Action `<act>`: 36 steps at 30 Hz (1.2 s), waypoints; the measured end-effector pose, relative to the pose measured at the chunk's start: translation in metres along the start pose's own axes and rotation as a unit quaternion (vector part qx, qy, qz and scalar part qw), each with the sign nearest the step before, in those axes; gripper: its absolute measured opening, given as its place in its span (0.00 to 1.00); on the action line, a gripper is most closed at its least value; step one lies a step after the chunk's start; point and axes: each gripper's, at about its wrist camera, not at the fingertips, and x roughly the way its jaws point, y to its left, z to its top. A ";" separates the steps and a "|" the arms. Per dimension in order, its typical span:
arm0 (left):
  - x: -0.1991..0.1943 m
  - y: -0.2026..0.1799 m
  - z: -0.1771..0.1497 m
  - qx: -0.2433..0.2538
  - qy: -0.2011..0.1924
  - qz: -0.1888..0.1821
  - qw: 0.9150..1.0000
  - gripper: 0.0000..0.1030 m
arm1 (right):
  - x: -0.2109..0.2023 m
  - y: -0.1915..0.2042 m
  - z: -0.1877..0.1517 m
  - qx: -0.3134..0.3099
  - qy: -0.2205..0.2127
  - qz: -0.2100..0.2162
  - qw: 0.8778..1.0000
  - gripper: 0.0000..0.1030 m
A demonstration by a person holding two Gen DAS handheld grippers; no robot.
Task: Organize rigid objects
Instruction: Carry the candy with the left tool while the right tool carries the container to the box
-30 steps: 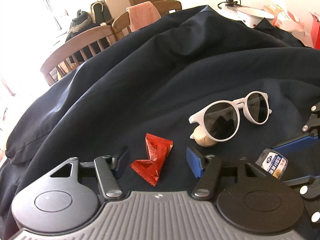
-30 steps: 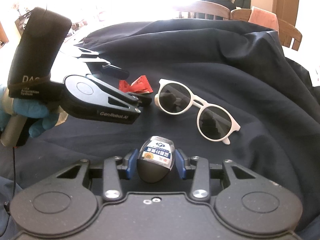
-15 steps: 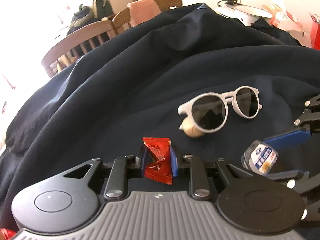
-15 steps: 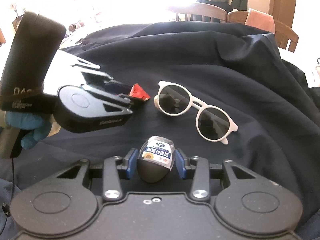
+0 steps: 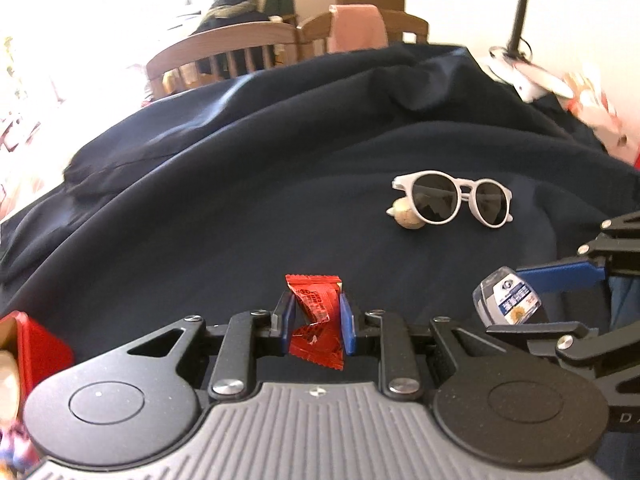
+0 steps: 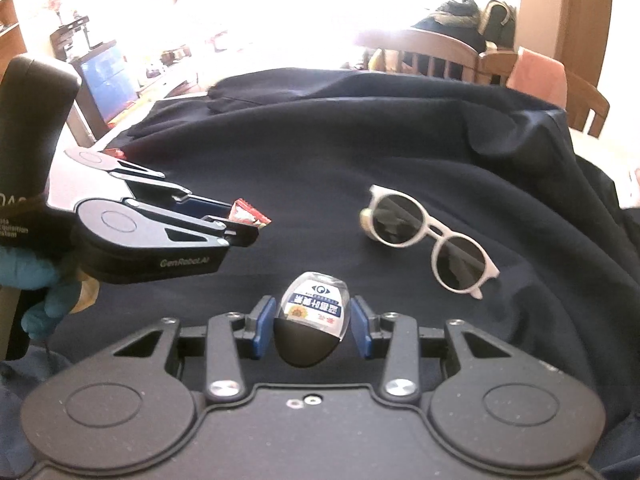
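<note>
Between blue pads, crinkled red wrapper [image 5: 316, 320], twisted ends

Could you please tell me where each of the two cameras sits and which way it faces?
Left wrist: on the left gripper, looking down across the dark cloth; shows its fingers on a red packet.
Right wrist: on the right gripper, facing likewise; shows its fingers on a small bottle, plus a gloved hand.
Shared: sunglasses, packet, bottle.
</note>
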 end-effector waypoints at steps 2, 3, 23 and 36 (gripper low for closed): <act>-0.010 0.008 -0.003 -0.013 -0.003 0.006 1.000 0.23 | -0.004 0.009 0.003 -0.010 -0.004 0.004 1.000 0.39; -0.017 0.012 -0.005 -0.021 -0.005 0.008 1.000 0.23 | -0.006 0.014 0.004 -0.014 -0.005 0.006 1.000 0.39; -0.125 0.132 -0.071 -0.101 -0.036 0.027 0.994 0.23 | -0.014 0.160 0.044 -0.070 -0.029 0.041 0.996 0.39; -0.149 0.217 -0.101 -0.127 -0.044 0.046 0.990 0.23 | 0.022 0.243 0.072 -0.095 -0.023 0.041 0.994 0.39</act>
